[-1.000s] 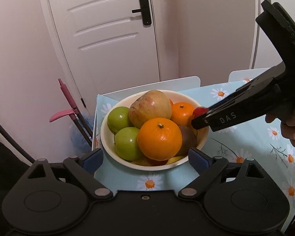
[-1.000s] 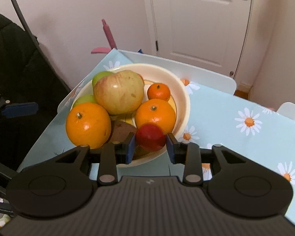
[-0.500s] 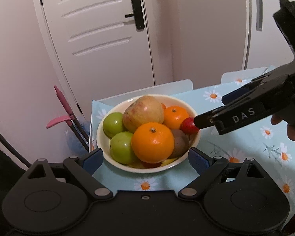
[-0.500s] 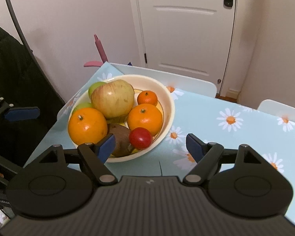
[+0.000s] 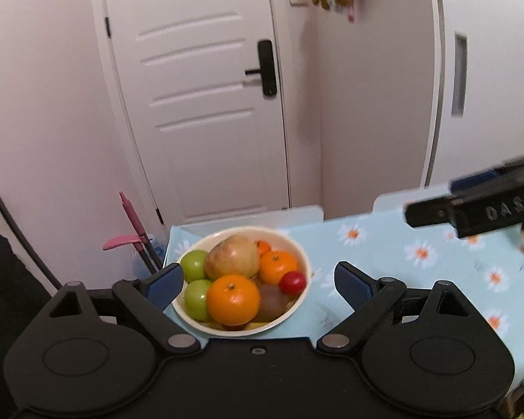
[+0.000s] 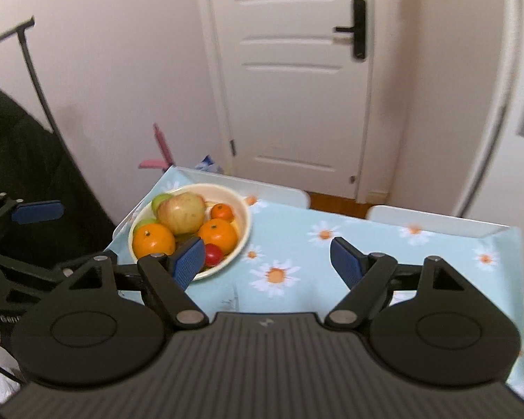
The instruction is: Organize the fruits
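Note:
A cream bowl sits at the table's far left corner, holding a big apple, two green apples, oranges, a brown kiwi and a small red fruit. My left gripper is open and empty, raised in front of the bowl. My right gripper is open and empty, above the table to the bowl's right. The bowl and red fruit show in the right wrist view too.
The table wears a light blue daisy cloth. White chair backs stand along its far edge. A white door and a pink-handled tool lie beyond. A dark chair is at the left.
My right gripper opened, left the red fruit in the bowl at its right rim, and drew back and up. My left gripper also pulled back and up from the bowl.

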Motion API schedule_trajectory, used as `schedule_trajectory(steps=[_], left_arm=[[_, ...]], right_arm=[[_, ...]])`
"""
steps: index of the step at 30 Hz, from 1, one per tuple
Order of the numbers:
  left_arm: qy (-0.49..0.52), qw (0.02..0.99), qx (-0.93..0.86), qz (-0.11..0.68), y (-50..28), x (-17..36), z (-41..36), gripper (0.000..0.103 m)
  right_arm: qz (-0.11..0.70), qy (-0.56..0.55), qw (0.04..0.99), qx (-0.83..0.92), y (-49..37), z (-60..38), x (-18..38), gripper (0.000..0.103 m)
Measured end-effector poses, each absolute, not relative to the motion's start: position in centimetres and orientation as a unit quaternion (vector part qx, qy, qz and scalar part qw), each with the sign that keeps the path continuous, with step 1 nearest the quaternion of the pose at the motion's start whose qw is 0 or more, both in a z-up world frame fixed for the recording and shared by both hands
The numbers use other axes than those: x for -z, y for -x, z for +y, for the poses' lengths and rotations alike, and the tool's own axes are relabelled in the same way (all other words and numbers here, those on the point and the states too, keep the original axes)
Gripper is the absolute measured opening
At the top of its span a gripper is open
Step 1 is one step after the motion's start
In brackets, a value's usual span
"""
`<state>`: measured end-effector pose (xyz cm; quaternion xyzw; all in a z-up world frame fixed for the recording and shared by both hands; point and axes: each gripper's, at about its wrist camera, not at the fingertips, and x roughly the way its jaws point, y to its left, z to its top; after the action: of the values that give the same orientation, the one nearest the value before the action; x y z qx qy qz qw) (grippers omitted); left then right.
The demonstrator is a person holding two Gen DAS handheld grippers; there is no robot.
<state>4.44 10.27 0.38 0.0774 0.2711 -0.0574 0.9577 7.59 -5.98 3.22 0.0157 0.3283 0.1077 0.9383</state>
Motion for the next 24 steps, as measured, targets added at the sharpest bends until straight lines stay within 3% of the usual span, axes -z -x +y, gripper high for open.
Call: schedule_trajectory(steps=[5, 9, 24], left_arm=[[-0.053, 0.966, 0.029, 0.251, -2.2, -2.9, 8.9, 0.096], [-0.033, 0.97, 0.018, 0.238, -0.5, -3.9, 8.3, 0.103], [-0.019, 0.973, 0.01, 0.231, 2.7, -4.0, 6.9, 0.103]], right_arm=[[0.311, -0.023, 0.948, -0.066, -3.6, -8.5, -5.4, 0.1], [0.31, -0.028, 0.95, -0.035, -1.4, -9.9, -5.9, 0.103], [0.31, -0.041, 0.95, 0.017, 3.0, -11.7, -5.1, 0.103]])
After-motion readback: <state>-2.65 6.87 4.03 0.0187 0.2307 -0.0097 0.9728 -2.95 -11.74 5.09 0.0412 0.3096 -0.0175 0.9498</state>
